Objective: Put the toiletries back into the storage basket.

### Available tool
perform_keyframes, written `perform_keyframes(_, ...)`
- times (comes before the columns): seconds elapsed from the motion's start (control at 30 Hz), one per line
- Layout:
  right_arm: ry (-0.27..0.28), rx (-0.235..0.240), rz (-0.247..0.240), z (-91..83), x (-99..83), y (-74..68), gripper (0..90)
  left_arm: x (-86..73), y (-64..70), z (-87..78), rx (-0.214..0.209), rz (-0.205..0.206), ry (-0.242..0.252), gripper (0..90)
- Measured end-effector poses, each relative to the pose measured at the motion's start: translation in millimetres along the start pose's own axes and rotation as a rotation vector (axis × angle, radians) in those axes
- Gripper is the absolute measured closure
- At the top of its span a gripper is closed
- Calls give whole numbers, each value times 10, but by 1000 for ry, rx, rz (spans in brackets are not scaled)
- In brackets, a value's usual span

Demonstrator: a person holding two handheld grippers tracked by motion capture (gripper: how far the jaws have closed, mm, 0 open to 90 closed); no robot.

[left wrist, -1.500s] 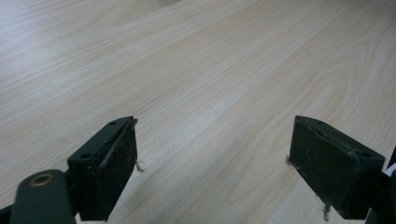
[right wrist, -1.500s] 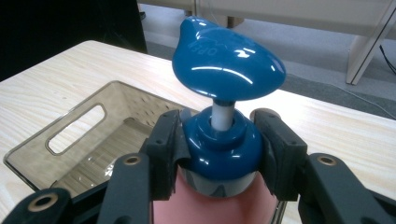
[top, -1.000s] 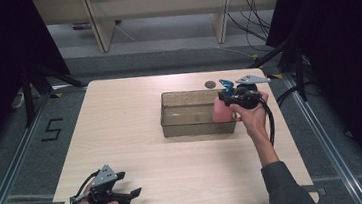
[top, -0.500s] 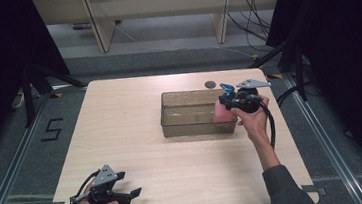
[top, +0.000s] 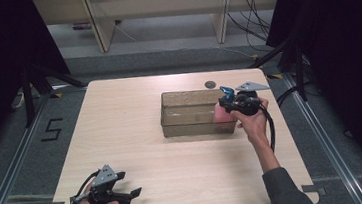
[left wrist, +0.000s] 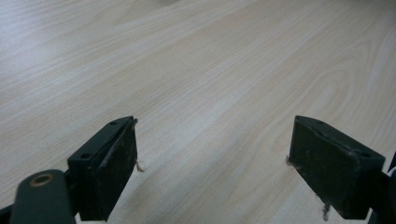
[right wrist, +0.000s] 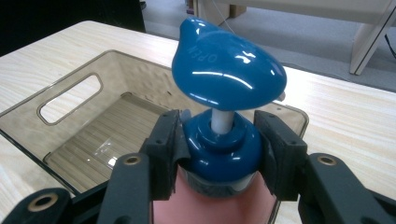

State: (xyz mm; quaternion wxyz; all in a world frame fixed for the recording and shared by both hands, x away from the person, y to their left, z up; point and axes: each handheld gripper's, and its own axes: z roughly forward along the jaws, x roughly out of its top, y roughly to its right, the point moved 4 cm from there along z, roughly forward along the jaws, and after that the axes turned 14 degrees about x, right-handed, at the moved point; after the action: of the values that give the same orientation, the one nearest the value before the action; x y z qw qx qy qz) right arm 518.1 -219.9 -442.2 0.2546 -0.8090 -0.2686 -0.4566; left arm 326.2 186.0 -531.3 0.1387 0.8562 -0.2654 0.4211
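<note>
A pink pump bottle (top: 220,113) with a blue pump head (right wrist: 224,77) is held by its blue collar in my right gripper (right wrist: 217,149), which is shut on it. The bottle hangs at the right end of a smoky clear bin (top: 179,102); in the right gripper view the bin's floor (right wrist: 93,144) lies open below and left of it. My left gripper (top: 127,195) rests near the table's front left edge, open. In the left gripper view its jaws stand wide apart over bare wood, one fingertip (left wrist: 114,163) at the left.
A small dark round disc (top: 210,84) lies on the table just behind the bin. The light wood table (top: 120,118) is bare across its left half. Shelving legs and cables stand on the floor beyond the far edge.
The right gripper with the bottle has sunk slightly at the bin's right end. The left gripper has stayed where it was.
</note>
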Motion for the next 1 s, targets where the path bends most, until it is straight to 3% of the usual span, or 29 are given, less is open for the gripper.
perform_keyframes(0.03,-7,0,17,-6,-7,-20,535,1,0,1,1,0,2,148)
perform_keyframes(0.07,-8,-10,-17,-11,-5,2,535,2,-5,0,2,4,-1,148)
perform_keyframes(0.13,-6,-3,-5,-10,-12,-10,535,3,-4,-1,1,5,-4,148)
perform_keyframes(0.17,-4,-17,-28,-6,-18,8,535,1,-2,-1,1,6,2,148)
perform_keyframes(0.2,2,-11,4,8,-31,-17,535,-1,-3,-4,-1,9,-1,148)
perform_keyframes(0.27,-11,-12,-21,4,-43,-4,535,5,-3,1,5,0,2,148)
perform_keyframes(0.3,-5,7,8,12,-56,-26,535,4,-4,-1,6,4,0,148)
perform_keyframes(0.33,-3,-4,10,12,-58,-26,535,2,0,2,3,3,9,148)
perform_keyframes(0.5,-10,-7,-33,2,-60,-12,531,1,0,-1,10,2,3,148)
perform_keyframes(0.67,0,-6,28,37,-79,-52,457,1,7,-3,6,0,6,148)
perform_keyframes(0.7,0,-4,41,43,-88,-61,394,0,14,-4,5,-6,11,148)
perform_keyframes(0.73,8,-5,42,33,-86,-39,344,-2,10,-5,5,-2,7,148)
perform_keyframes(0.87,65,-4,120,-43,-87,-51,266,-1,11,-2,1,0,3,148)
perform_keyframes(0.9,74,-5,116,-71,-87,-38,251,-1,11,-2,1,0,3,148)
perform_keyframes(0.93,85,1,149,-91,-93,-58,245,-3,9,0,3,0,0,148)
perform_keyframes(0.97,87,2,121,-122,-97,-35,243,0,10,4,5,-4,1,148)
perform_keyframes(1.0,109,20,135,-121,-101,-37,234,2,11,3,5,-4,0,148)
